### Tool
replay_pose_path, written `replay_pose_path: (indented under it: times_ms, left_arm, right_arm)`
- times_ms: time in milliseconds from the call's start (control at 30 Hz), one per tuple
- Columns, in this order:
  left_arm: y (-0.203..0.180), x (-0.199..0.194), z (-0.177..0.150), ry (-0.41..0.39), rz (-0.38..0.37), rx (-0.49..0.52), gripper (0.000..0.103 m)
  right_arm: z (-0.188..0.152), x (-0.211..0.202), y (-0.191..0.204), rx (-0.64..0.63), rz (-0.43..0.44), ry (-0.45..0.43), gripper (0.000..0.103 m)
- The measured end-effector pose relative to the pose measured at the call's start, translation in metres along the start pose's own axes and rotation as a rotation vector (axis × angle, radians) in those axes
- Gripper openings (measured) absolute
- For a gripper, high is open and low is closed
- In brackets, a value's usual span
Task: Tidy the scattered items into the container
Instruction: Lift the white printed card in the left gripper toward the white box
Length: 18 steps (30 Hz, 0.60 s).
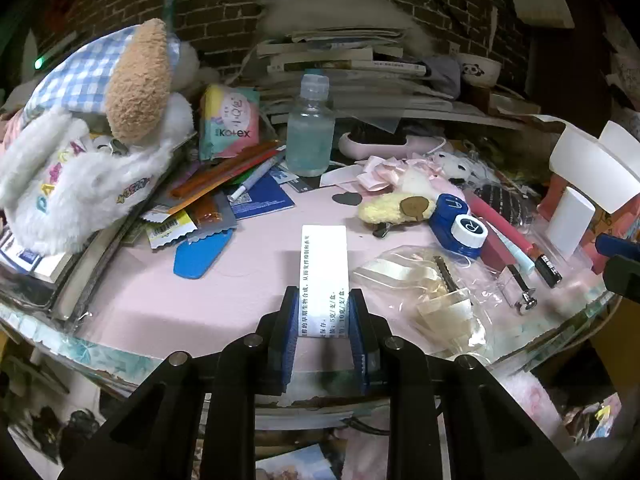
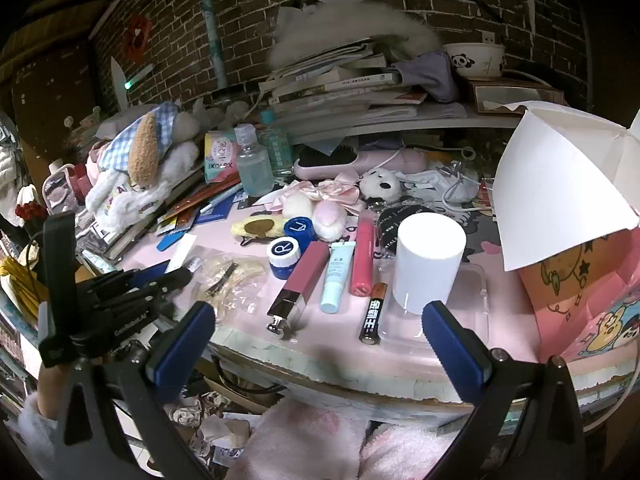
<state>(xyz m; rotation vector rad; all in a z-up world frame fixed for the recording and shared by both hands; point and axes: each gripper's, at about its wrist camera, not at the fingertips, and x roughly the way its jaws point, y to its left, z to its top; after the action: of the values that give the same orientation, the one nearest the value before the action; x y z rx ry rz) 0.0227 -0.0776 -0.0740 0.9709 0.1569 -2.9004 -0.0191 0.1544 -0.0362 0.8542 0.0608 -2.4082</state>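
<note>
My left gripper [image 1: 323,295] is shut on a small white box [image 1: 323,264] with printed text, low over the pink tabletop [image 1: 200,296]. The right wrist view shows that left gripper [image 2: 176,276] at the left, the white box [image 2: 182,252] sticking out of it. Over the table's front edge my right gripper [image 2: 318,312] stands open and holds nothing. Just past it lie a maroon lipstick box [image 2: 298,284], a pale blue tube [image 2: 338,276], a pink tube [image 2: 362,258], a battery [image 2: 372,312] and a white cylinder [image 2: 428,256]. The pink cartoon box [image 2: 580,280] stands open at the right.
A blue lens case [image 2: 290,248], a yellow plush clip [image 2: 256,226] and a clear bag of ribbon [image 2: 232,276] lie mid-table. A plush toy [image 1: 100,140] on books fills the left, with a clear bottle [image 1: 310,132] and stacked books [image 2: 352,88] behind. White carton flaps [image 2: 560,184] overhang the right.
</note>
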Motion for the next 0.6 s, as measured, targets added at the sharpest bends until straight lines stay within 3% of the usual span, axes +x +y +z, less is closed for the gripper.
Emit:
replay_pose_path:
  times_ms: [267,400,600]
  left_arm:
    - [-0.008,-0.003,0.006,-0.007,-0.010,-0.012,0.018]
    - [-0.017,-0.016,0.024,-0.056,-0.009,-0.012,0.018]
    - [-0.046,-0.028,0.053,-0.101,-0.109,0.033,0.018]
  right_arm:
    - [-0.003,0.005,-0.007,0.023,0.002,0.007,0.103]
    - [-0.006,0.011,-0.011,0.029,-0.003,0.008,0.103]
    - [-0.009,0.020,-0.017,0.017,-0.033,0.013,0.103]
